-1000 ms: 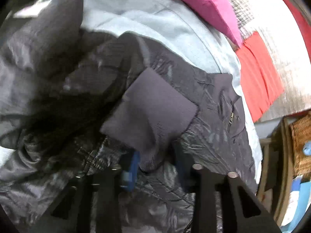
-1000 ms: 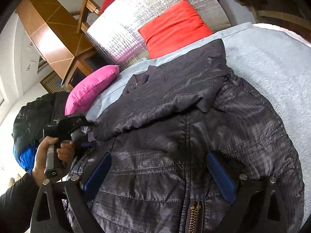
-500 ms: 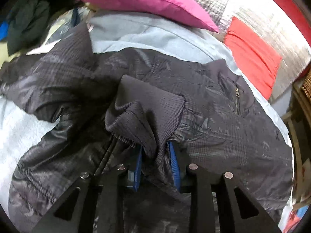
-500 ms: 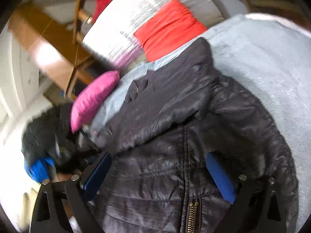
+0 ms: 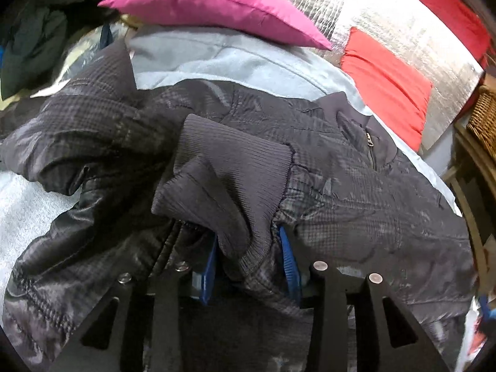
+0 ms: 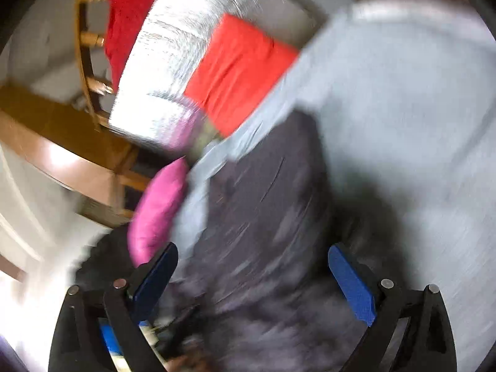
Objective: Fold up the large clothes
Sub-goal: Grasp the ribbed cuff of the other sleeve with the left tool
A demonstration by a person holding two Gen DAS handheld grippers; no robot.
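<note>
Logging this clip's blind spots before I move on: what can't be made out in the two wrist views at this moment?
- Left wrist view: whether the left claw presses on the ribbed sleeve cuff; the cuff covers most of both blue pads.
- Left wrist view: the dark puffer jacket's hem is cut off by the picture's lower edge.
- Right wrist view: motion blur smears the jacket's zipper and quilting; the open right claw holds nothing.

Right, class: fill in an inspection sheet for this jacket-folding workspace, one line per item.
Surface: pale grey blanket, jacket spread on it.
Job's things: dark quilted jacket, sleeve laid across it, ribbed cuff at the left gripper.
Clutter: pink cushion, red cushion, dark clothes heap.
Grippers: left gripper jaws have just been opening, cuff between them, pads look clear of it; right gripper open, empty, above the jacket, blurred.
Cables: nothing seen.
Surroundings: silver foil panel, wicker basket, wooden furniture.
</note>
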